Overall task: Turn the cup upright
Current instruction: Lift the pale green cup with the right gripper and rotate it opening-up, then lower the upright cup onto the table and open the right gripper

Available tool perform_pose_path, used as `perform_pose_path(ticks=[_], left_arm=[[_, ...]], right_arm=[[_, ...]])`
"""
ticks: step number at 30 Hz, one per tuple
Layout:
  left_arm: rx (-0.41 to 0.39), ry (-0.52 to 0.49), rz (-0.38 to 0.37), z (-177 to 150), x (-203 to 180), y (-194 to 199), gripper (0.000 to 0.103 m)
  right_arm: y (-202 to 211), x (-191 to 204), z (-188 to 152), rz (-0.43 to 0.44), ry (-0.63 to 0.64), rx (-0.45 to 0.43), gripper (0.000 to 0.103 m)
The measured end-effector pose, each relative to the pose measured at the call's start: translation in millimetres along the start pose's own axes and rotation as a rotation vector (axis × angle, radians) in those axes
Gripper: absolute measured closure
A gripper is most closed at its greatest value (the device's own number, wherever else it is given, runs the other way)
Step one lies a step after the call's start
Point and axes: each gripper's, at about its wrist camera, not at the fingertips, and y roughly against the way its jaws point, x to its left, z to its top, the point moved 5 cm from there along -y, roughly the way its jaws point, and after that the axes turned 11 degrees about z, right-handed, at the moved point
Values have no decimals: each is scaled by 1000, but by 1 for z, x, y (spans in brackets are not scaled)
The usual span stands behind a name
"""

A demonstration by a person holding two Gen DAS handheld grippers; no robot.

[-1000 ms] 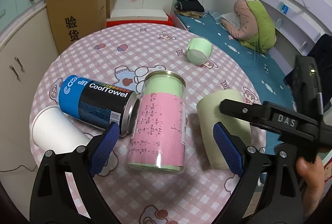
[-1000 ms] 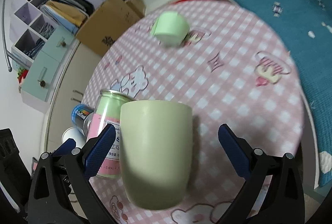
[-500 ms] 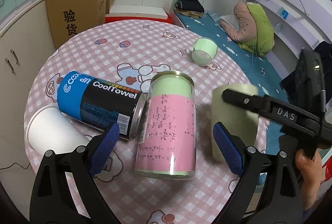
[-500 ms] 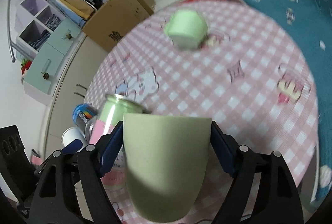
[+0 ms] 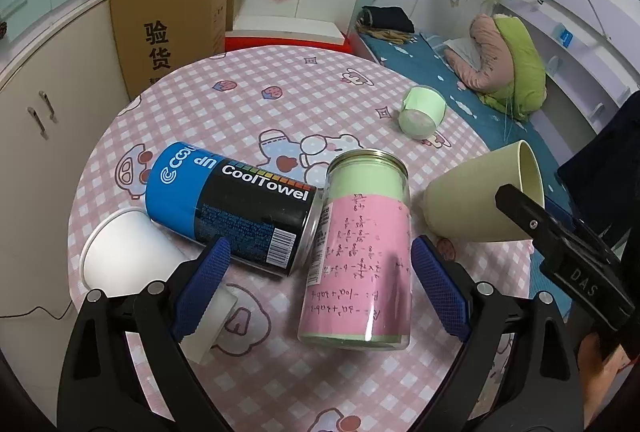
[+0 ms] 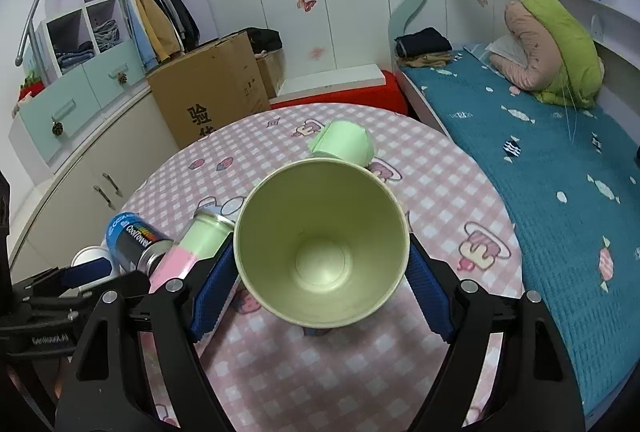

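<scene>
the round table (image 5: 248,104) with its pink checked cloth fills most of both views, and on it, in the left wrist view, lie a blue can (image 5: 228,208) on its side at about 9 o'clock from the middle, a tall jar (image 5: 360,256) standing at about 5 o'clock, a white cup (image 5: 132,264) on its side at 8 o'clock and a small mint cup (image 5: 422,110) tipped over at 2 o'clock near the far edge. the task's cup (image 6: 320,240), pale olive, is off the cloth: the right gripper (image 6: 320,284) is clamped on its sides, a blue pad pressed to each flank, and its mouth faces the right camera so the inside floor shows. from the left wrist view the same cup (image 5: 480,204) sits at 3 o'clock, tilted with its rim up and to the right and its base low toward the jar, just beside it but apart. i judge the flip roughly half done or a little more: the cup is lifted and turned past sideways, but not yet vertical and not yet set down. what is left is finishing the turn, lowering the base onto bare cloth right of the jar, and letting go. the left gripper (image 5: 320,292) hangs over the near part of the table with its fingers spread wide, holding nothing, the can and jar lying beyond them.
</scene>
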Motion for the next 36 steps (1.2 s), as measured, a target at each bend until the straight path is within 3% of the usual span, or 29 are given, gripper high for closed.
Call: perform_pose_path(ticks=[21, 25, 36], left_arm=[[-30, -17, 20, -11, 1, 28, 11], [-47, -21, 27, -12, 4, 36, 11], [-146, -24, 42, -12, 10, 79, 10]], right_arm=[[21, 23, -18, -24, 39, 31, 26], [30, 31, -16, -11, 45, -6, 16], [78, 55, -11, 8, 62, -98, 16]])
